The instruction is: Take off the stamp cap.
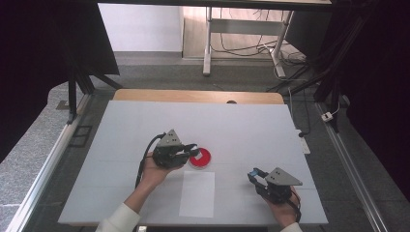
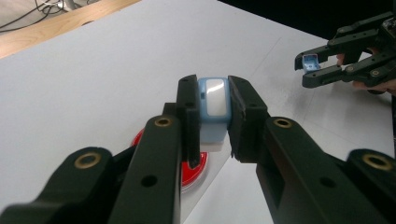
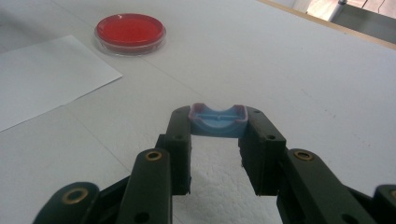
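While both claws are clamped on their parts, the two halves of a small blue container stand separated. Left claw, at centre of the high view, grips the pale blue body of the container between its jaws; in the left gripper view this body sits at mid-frame, directly above the red dish, which lies on the white bench just right of the left hand. Right claw, at lower right of the high view, holds the blue cap, whose hollow side faces up in the right gripper view; the same cap appears at the upper right of the left gripper view, well apart from the body. A white paper sheet lies flat at lower centre of the high view, between the two hands and just below the dish.

Judged progress: the cap is off and the body is positioned over the dish, so the opening step appears complete. Remaining, as a judgement, are whatever the body must deliver to the dish and the refitting of the cap. Whether the body touches the dish cannot be told.
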`<state>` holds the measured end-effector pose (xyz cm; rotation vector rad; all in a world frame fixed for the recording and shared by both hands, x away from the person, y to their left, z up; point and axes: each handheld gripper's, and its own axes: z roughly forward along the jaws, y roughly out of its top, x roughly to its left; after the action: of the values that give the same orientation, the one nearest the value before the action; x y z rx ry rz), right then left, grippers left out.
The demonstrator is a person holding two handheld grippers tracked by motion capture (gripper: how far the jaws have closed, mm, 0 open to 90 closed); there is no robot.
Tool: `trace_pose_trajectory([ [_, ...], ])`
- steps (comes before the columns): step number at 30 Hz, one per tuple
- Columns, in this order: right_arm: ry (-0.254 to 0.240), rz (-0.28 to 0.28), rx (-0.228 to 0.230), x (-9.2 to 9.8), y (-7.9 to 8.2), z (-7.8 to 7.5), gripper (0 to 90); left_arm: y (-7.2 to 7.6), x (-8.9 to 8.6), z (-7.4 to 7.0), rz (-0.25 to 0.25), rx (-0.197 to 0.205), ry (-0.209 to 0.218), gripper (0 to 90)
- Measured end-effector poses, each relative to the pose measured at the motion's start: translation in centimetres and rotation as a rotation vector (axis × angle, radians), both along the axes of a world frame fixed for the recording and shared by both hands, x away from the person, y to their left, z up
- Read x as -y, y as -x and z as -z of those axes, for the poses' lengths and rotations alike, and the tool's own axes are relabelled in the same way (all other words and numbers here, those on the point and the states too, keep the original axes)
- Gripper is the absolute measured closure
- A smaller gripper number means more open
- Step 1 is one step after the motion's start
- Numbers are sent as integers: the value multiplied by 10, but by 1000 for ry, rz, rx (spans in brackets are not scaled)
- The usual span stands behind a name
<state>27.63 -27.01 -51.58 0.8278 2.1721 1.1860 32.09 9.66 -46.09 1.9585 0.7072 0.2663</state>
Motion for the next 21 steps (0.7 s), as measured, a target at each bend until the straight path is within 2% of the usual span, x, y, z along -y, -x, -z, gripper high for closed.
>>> trace_pose_trajectory([
  [10, -6, 0, 1, 1, -2, -1, 648, -5, 3, 3, 5, -6, -26, 753],
  [21, -8, 6, 4, 1, -4, -1, 648, -24, 8, 7, 3, -14, -59, 753],
])
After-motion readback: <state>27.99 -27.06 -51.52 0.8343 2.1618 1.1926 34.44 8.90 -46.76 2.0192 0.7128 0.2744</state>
